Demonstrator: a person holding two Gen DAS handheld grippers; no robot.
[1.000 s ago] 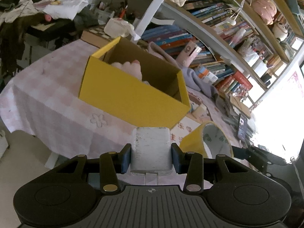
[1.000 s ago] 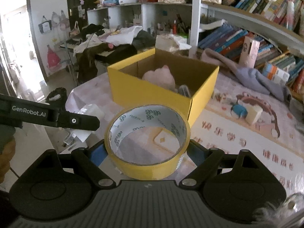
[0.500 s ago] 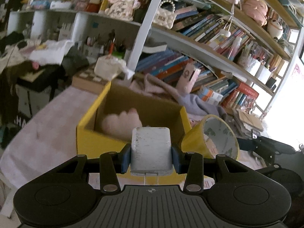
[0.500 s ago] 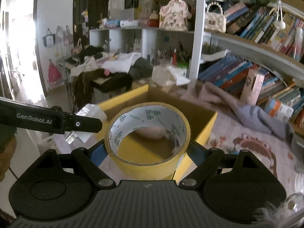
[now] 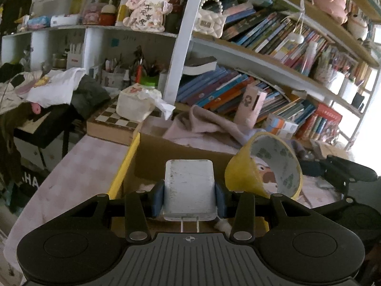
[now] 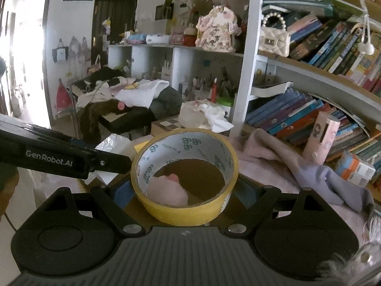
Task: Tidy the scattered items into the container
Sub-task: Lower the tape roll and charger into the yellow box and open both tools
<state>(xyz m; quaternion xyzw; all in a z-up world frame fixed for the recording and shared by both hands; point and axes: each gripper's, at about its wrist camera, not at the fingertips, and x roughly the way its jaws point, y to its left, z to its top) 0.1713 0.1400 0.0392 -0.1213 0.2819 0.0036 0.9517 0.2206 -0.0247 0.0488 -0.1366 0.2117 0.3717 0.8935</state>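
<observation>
Here, scuffed white charger (image 5: 189, 188) in left tongs (image 5: 189, 196), yellow tape roll (image 6: 184, 178) in right tongs (image 6: 184, 190)

Side-by-side wrist views over box (image 5: 147, 157)

Looks like someone's lived-in home study or bedroom; long bookshelves (image 5: 273, 54) crammed with colourful books, a quilted handbag (image 6: 273, 39) and plush toys up top; clothes heaped on a chair (image 6: 123, 95); a tissue box (image 5: 135, 103) on a chessboard; pink checked cloth on the counter (image 5: 78, 166).
</observation>
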